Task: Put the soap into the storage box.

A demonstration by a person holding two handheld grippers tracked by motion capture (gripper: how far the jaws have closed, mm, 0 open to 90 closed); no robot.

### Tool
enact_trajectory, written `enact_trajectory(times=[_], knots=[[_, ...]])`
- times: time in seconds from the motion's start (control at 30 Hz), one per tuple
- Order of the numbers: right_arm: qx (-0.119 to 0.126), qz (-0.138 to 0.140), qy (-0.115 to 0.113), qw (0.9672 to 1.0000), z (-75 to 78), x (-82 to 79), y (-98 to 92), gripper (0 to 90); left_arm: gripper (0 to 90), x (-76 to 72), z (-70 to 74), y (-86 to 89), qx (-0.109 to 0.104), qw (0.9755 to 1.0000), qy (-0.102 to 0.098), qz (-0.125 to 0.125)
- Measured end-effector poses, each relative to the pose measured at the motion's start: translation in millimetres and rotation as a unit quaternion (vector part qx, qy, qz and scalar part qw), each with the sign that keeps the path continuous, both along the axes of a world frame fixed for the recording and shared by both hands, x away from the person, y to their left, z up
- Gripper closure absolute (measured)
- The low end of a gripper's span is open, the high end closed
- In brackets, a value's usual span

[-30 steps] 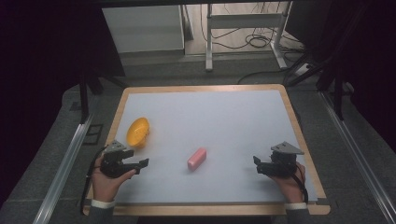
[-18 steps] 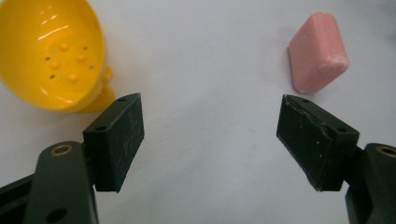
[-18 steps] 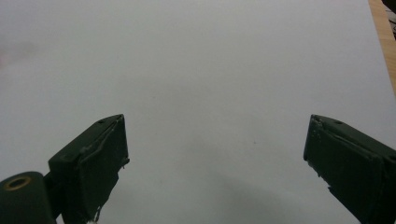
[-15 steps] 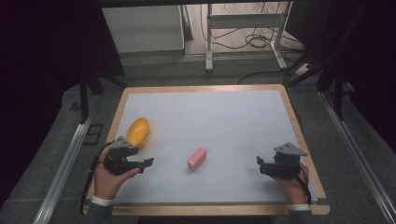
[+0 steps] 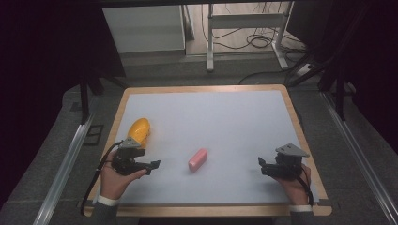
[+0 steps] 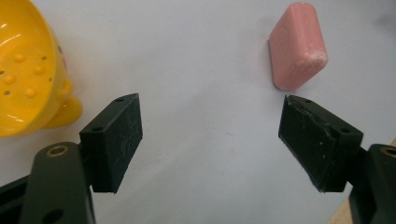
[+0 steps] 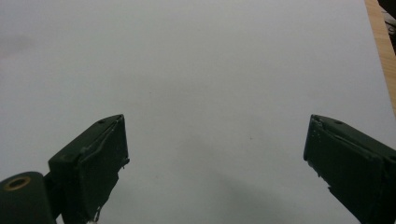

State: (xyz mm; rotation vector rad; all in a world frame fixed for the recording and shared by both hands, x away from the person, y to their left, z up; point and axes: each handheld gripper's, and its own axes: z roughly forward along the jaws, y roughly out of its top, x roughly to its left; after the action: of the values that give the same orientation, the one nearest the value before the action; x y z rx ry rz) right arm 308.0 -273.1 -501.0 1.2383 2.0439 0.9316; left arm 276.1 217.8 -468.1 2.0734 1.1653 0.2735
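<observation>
The left gripper (image 5: 152, 165) is gaping wide and empty, with the pink soap bar (image 5: 197, 159) just beyond its jaws, mid-table. The right gripper (image 5: 261, 167), equally wide and empty, sits near the table's wooden edge (image 5: 307, 145), open white surface ahead.

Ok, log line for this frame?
left hand-held gripper: open, empty, aimed between soap and yellow dish | right hand-held gripper: open, empty | soap: flat on mat, untouched
</observation>
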Motion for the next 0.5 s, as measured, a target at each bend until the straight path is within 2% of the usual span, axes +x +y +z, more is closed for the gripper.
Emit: enact_trajectory(times=[0.2,0.27,0.5], knots=[[-0.002,0.000,0.002,1.0000,-1.1,0.1,-0.4,6.2,21.5,2.1,-0.6,-7.3,0.001,1.0000,0.003,-0.008],[-0.003,0.000,0.003,1.0000,-1.4,0.0,-0.4,6.2,21.7,3.7,0.3,-12.3,0.009,0.9998,0.007,-0.013],[-0.004,-0.001,0.005,1.0000,-1.9,0.1,-0.4,6.1,21.8,8.3,2.6,-22.2,0.016,0.9996,0.008,-0.024]])
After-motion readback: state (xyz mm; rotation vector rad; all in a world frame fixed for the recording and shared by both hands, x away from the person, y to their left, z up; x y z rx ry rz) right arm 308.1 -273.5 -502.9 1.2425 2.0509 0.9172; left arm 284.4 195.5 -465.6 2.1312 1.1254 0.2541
